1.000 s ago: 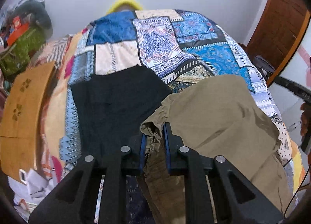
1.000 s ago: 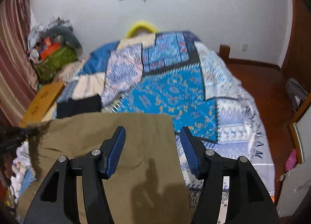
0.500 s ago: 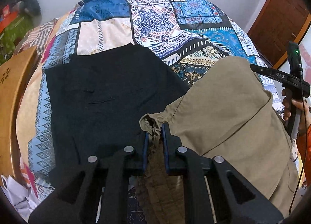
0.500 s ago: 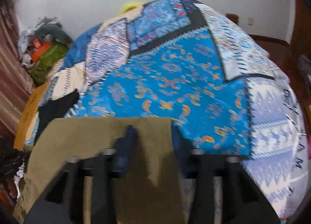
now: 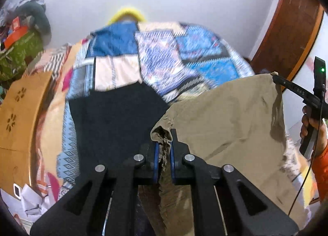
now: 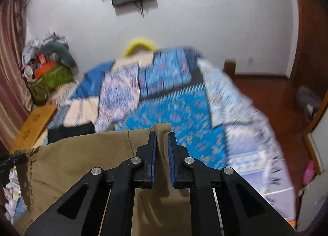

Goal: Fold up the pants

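Observation:
The khaki pants (image 5: pixel 227 121) hang stretched between my two grippers, lifted above the bed. My left gripper (image 5: pixel 164 143) is shut on their bunched waistband corner. My right gripper (image 6: pixel 162 139) is shut on the opposite top corner of the khaki pants (image 6: pixel 82 164). In the left wrist view the right gripper (image 5: pixel 276 80) shows at the far right, held by a hand. In the right wrist view the left gripper (image 6: pixel 24 157) shows at the left edge, on the gathered corner.
Folded black pants (image 5: pixel 114 121) lie on the patchwork bedspread (image 5: pixel 164 55), left of the khaki pair. A wooden board (image 5: pixel 18 125) lines the bed's left side. A clutter pile (image 6: pixel 45 68) sits at the far left corner. A wooden door (image 5: pixel 295 31) is at right.
My right gripper has shut on the pants' corner. Both grippers have risen and lifted the khaki pants off the bed; the views now tilt up toward the wall.

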